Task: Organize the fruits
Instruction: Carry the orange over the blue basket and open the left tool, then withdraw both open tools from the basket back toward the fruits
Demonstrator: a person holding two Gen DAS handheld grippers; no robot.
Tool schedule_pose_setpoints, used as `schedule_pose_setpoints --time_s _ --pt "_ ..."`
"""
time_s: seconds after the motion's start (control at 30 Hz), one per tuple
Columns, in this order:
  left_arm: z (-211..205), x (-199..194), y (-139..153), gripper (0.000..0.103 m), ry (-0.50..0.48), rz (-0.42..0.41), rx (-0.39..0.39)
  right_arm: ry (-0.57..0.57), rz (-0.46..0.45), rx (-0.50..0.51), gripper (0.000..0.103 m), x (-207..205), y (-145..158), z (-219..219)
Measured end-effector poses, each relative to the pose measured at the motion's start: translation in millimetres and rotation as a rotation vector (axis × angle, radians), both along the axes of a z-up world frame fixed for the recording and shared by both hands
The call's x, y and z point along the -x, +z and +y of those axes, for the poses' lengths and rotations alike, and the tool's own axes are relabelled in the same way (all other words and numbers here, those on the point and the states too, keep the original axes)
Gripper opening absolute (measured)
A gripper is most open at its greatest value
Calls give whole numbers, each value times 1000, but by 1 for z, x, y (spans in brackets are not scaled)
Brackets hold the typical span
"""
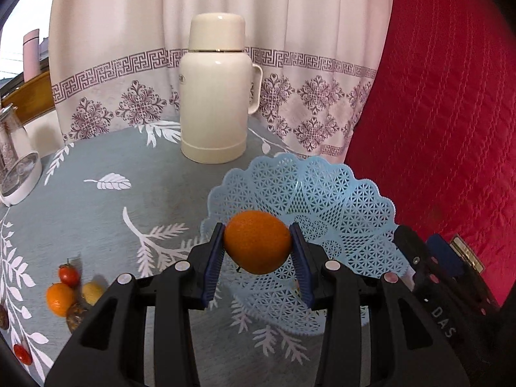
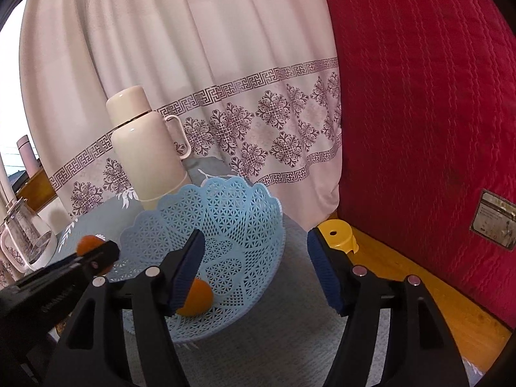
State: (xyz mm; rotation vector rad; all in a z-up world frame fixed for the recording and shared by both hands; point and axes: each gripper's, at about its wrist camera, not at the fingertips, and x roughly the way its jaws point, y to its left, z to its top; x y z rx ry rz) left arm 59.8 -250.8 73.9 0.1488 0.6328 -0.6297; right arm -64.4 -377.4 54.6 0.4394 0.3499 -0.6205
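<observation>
Left wrist view: left gripper point(image 1: 258, 251) clamped on a round orange point(image 1: 257, 245) above the pale blue lattice plastic basket point(image 1: 338, 200); cream thermos point(image 1: 214, 90) behind. Right wrist view: right gripper point(image 2: 254, 271) gaping wide, empty, over the basket rim; second orange point(image 2: 198, 298) inside.

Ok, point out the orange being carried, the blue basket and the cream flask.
carried orange point(image 1: 257, 245), left wrist view, front face.
blue basket point(image 2: 232, 200), right wrist view, inner wall.
cream flask point(image 1: 213, 96), left wrist view, body.

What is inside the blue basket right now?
One orange lies in the blue basket, partly covered by the right gripper. Whether more fruit lies behind it cannot be seen.
</observation>
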Motion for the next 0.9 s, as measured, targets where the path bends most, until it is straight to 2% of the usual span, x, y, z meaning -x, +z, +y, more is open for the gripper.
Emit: schedule_pose_setpoints --time_s 0.07,0.13,0.17,0.5,0.6,0.8,0.9 --pt "0 -2 -3 47 3 4 -1 -1 0 -3 66 0 0 0" --pt "2 -3 -4 74 18 -4 -1 -3 -1 -4 66 1 0 0" --pt "3 -4 -4 77 26 -9 6 -3 -2 -4 66 1 0 0" --pt "16 -4 -2 85 65 -16 12 -12 -11 -1 70 1 0 0" --pt "20 -1 -1 90 80 -20 11 -9 -16 15 70 1 1 3" --pt "40 5 3 95 126 -31 18 3 -20 45 71 1 4 8" --pt "50 6 5 95 152 -35 18 10 -27 53 78 2 5 11"
